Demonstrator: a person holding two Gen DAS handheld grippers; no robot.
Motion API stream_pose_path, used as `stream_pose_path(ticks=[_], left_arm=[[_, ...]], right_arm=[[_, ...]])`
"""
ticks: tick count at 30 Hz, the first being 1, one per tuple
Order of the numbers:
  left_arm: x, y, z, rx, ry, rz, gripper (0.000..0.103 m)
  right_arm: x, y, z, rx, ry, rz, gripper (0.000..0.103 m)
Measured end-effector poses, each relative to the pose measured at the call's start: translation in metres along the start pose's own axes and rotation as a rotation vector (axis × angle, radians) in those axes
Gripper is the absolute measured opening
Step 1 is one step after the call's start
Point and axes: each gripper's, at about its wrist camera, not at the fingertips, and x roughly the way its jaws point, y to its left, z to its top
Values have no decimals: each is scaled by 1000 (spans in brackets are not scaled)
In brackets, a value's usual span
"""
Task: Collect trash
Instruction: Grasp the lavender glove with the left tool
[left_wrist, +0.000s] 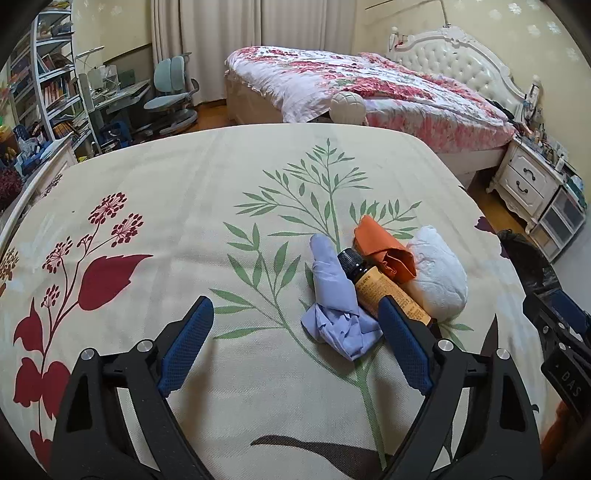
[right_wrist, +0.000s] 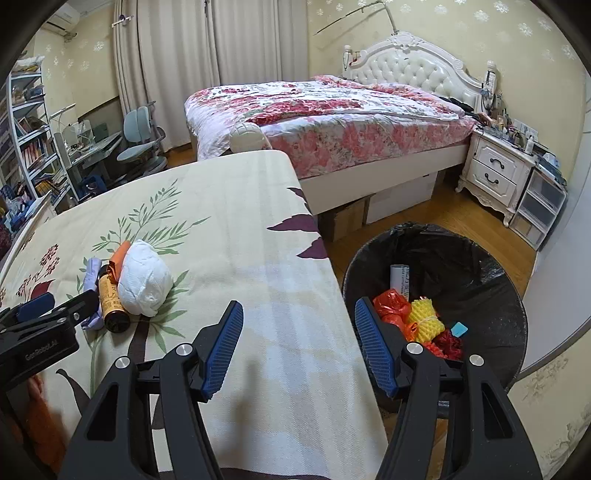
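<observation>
On the cream floral cloth lies a heap of trash: a crumpled lilac glove, a brown bottle with a black cap, an orange paper wad and a white crumpled tissue. My left gripper is open and empty, just short of the heap, its right finger beside the bottle. The heap also shows in the right wrist view, with the tissue and the bottle. My right gripper is open and empty over the table's right edge. The black-lined bin stands on the floor at right and holds red, yellow and white trash.
A bed with a pink floral quilt stands behind the table, with a white ball at its near edge. A white nightstand and drawers are at the right wall. A desk, blue chair and bookshelf fill the left.
</observation>
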Motion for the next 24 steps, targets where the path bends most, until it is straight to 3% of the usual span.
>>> stream_pose_path(ticks=[7,10,24], left_arm=[[5,7,-1,-19,34,-90,64],[3,9,-3,-3,28,-92,60],[3,18,-1,6,38,-60,60]], right_arm=[[4,9,-2,-18,12,12,62],[4,12,-3,-26,16,16,62],[2,28,-4,-52,20,31,62]])
